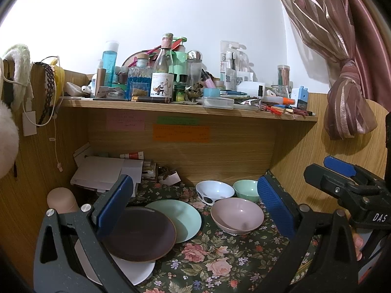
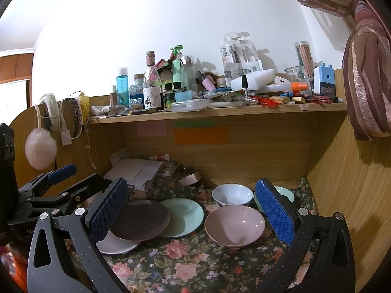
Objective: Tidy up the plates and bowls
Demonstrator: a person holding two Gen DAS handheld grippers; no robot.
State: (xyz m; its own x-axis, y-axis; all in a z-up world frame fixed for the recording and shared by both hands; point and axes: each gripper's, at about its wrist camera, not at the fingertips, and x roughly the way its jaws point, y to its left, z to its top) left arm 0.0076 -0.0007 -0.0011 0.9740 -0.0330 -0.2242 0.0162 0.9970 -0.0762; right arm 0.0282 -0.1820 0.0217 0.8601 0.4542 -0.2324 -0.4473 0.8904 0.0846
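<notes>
Plates and bowls, on the floral surface [image 2: 195, 263]: brown plate [image 1: 139, 234] is overlapped on white and green plates at lower left of the left wrist view, nearest the left hand-held gripper [image 1: 195, 207]; pink bowl [image 2: 234, 224] is framed by the right hand-held gripper [image 2: 193, 212]; both are spread and empty.

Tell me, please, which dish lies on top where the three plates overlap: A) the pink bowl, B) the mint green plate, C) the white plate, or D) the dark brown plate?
D: the dark brown plate overlaps the edges of both the white plate and the mint green plate, while the pink bowl sits apart on the floral cloth.
</notes>
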